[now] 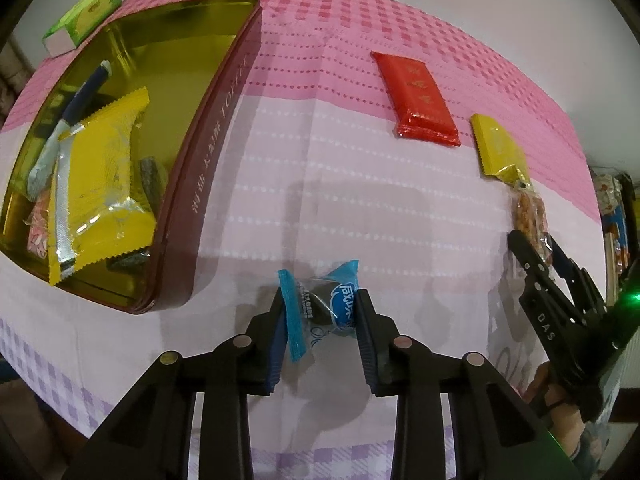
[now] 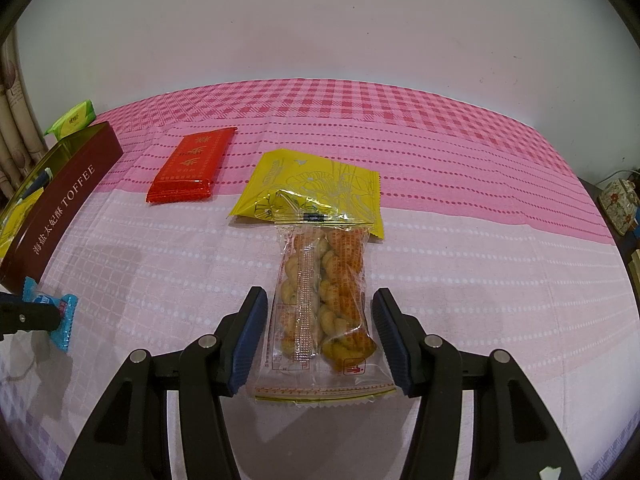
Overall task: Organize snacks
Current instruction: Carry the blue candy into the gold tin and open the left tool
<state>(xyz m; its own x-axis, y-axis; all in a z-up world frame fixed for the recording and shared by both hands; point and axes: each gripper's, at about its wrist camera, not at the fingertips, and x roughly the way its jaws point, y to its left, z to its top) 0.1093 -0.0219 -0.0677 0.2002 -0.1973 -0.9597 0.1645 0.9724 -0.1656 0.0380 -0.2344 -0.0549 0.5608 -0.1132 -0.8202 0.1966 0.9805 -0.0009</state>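
My left gripper (image 1: 320, 312) is shut on a blue-wrapped candy (image 1: 324, 304), held just above the cloth right of the maroon toffee tin (image 1: 208, 152); the candy also shows in the right wrist view (image 2: 60, 316). The tin holds a yellow packet (image 1: 104, 184) and several other snacks. My right gripper (image 2: 318, 332) is open, its fingers either side of a clear bag of twisted fried snacks (image 2: 324, 300) lying on the table, not touching it. That bag's far end overlaps a yellow packet (image 2: 316, 184). A red packet (image 2: 192, 172) lies further left.
A green tissue pack (image 1: 86, 12) sits behind the tin at the table's far left corner. The table carries a pink and lilac checked cloth (image 2: 480, 280) and stands against a white wall. Clutter sits off the table's right edge (image 2: 620, 204).
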